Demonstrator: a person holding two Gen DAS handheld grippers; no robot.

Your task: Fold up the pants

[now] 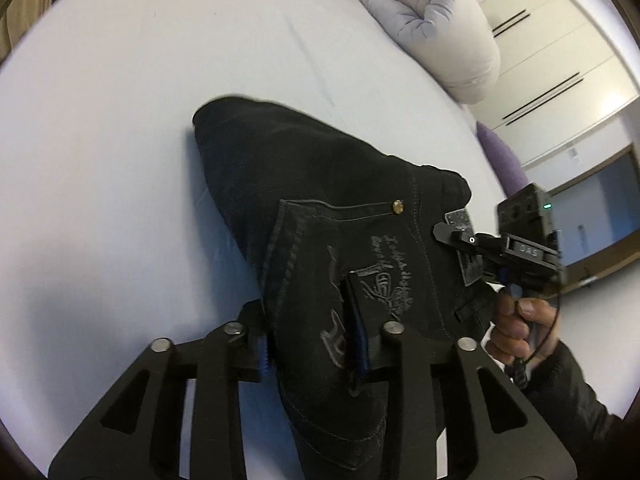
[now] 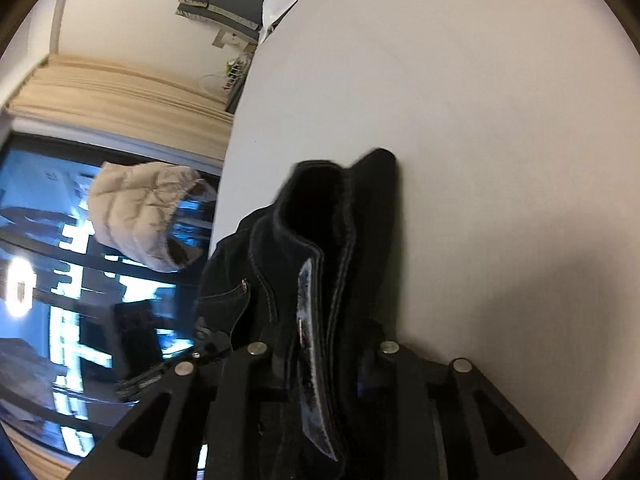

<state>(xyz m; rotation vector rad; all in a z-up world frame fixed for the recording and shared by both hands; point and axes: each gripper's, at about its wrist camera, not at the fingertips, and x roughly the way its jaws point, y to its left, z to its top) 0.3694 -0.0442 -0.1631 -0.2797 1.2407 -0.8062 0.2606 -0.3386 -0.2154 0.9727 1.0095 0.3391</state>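
Observation:
Black jeans [image 1: 320,184] lie bunched on the white bed sheet [image 1: 120,120], back pocket with pale embroidery and a brass rivet facing up. My left gripper [image 1: 310,332] is shut on the pocket side of the jeans, cloth pinched between its blue-padded fingers [image 1: 358,320]. My right gripper [image 1: 456,236], held by a hand, grips the waistband by the leather patch. In the right wrist view the jeans [image 2: 328,216] rise folded out of my right gripper [image 2: 324,344], which is shut on the waistband; its fingertips are hidden by the cloth.
A rolled pale duvet [image 1: 432,28] and a purple cushion [image 1: 500,152] lie at the bed's far right. White wardrobe doors [image 1: 552,52] stand beyond. A dark window [image 2: 60,280], beige curtain [image 2: 120,96] and a hanging quilted jacket [image 2: 136,216] are off the bed's left edge.

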